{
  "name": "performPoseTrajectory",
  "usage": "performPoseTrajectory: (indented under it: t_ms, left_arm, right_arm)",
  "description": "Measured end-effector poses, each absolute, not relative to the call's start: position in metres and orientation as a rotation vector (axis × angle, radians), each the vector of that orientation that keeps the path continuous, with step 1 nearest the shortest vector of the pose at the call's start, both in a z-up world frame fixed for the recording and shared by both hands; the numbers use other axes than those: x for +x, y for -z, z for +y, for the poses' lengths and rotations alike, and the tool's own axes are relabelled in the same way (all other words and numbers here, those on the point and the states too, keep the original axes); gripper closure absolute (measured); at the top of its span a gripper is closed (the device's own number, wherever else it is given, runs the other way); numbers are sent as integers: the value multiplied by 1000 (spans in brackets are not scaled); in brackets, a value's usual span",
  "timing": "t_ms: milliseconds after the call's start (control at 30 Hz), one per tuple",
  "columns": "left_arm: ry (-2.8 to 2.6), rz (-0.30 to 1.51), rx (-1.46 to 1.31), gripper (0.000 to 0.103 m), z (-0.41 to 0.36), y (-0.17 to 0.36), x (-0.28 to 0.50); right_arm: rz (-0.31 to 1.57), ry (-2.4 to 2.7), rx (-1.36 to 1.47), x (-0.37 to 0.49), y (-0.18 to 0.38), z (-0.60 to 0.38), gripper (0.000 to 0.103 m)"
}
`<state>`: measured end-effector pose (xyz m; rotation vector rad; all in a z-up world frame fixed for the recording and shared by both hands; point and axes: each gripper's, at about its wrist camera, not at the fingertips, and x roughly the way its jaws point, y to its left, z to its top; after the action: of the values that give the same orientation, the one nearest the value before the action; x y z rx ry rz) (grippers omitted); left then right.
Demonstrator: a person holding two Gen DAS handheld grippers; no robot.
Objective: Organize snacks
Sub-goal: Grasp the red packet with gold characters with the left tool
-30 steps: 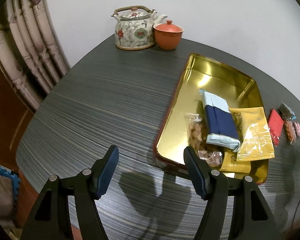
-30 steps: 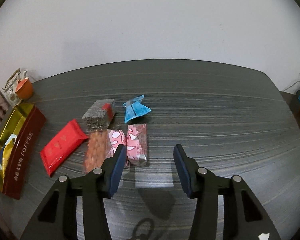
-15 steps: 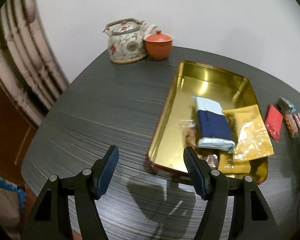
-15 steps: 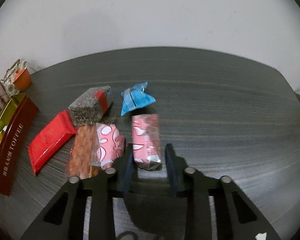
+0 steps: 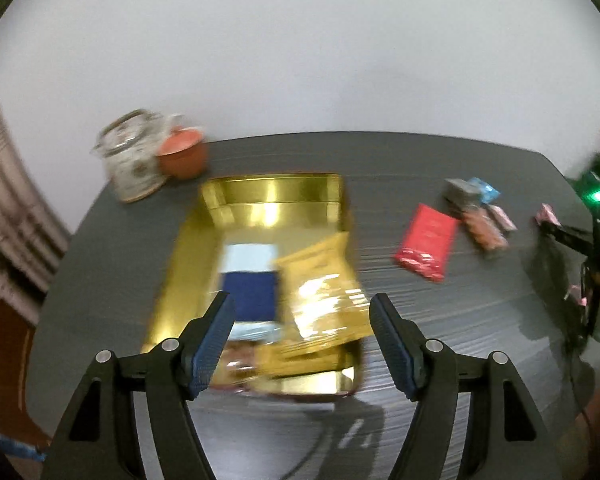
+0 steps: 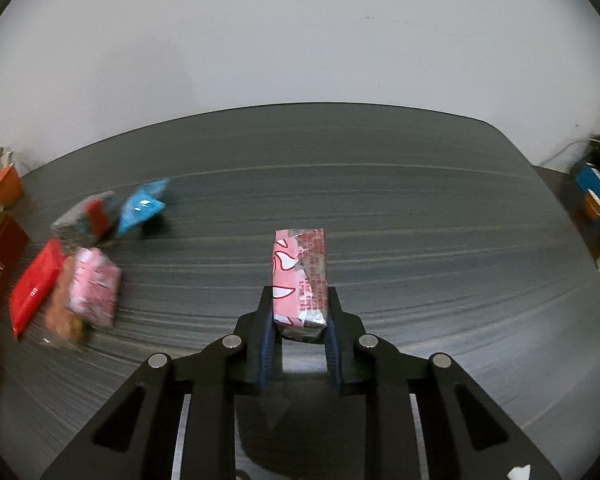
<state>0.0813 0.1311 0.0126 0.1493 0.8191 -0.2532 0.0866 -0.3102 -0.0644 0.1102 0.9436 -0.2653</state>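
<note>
The right gripper [image 6: 299, 322], spread over the snack pile a second ago, now pinches a pink foil-wrapped snack bar [image 6: 299, 280] lifted off the dark grey worktop [image 6: 420, 220]; the left gripper [image 5: 300, 340], fingers spread, hovers empty over the gold rectangular tin tray [image 5: 276, 192], its likely destination.

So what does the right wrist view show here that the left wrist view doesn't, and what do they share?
Only the right wrist view shows the right gripper shut on the pink snack bar, and the stacked items past the table's right edge. Only the left wrist view shows the open left gripper above the gold tin, whose inside holds the blue packet and yellow packet. Both show the red packet, the light-blue candy, the teapot and the dark table.
</note>
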Motion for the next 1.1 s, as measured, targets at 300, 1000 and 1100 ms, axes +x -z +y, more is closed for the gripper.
performPoseTrajectory:
  t_ms: [300, 1000, 1100]
  left_arm:
    - [415, 867, 187, 33, 44, 7, 105]
    - [544, 1029, 228, 33, -35, 64, 190]
    - [532, 1040, 216, 33, -38, 69, 196]
  right_arm:
    - [954, 259, 64, 73, 65, -317, 82]
    - [954, 256, 69, 77, 65, -312, 82]
    - [954, 256, 71, 78, 66, -312, 81]
